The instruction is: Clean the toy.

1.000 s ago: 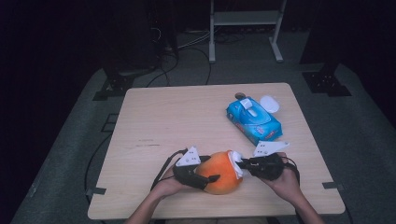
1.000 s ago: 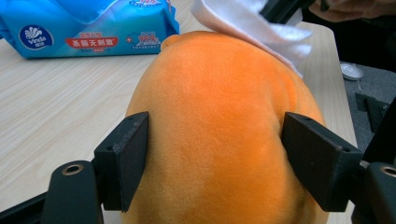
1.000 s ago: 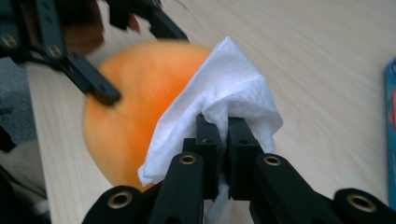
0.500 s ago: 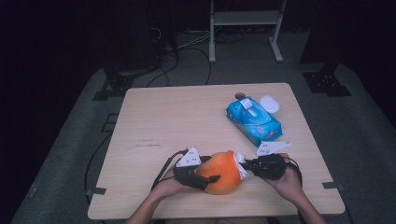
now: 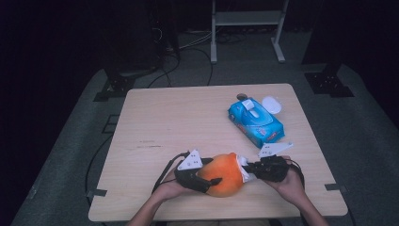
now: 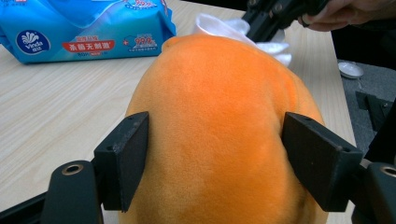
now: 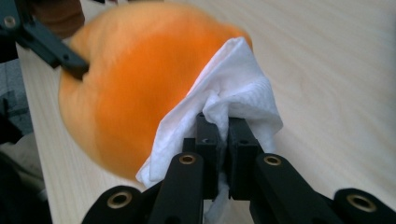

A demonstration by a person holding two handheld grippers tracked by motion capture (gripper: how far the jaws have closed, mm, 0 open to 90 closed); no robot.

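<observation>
An orange plush toy (image 5: 223, 174) lies near the table's front edge, between my two hands. My left gripper (image 5: 210, 175) is shut on the orange plush toy (image 6: 219, 121), its two pads pressing the sides. My right gripper (image 5: 246, 170) is shut on a white tissue (image 7: 224, 102) and holds it against the toy's (image 7: 135, 88) right side. In the left gripper view the tissue (image 6: 224, 30) shows behind the toy's top, with the right gripper's jaws above it. A blue tissue pack (image 5: 255, 120) rests on the table beyond the right hand.
The wooden table (image 5: 183, 117) stands on grey floor. A small white lid (image 5: 272, 104) and a dark round object (image 5: 242, 96) lie beside the tissue pack (image 6: 84, 28) near the far right corner. Cables trail from both grippers toward the front edge.
The right gripper with the tissue has shifted slightly against the toy's side. The left gripper and the toy have kept still.
</observation>
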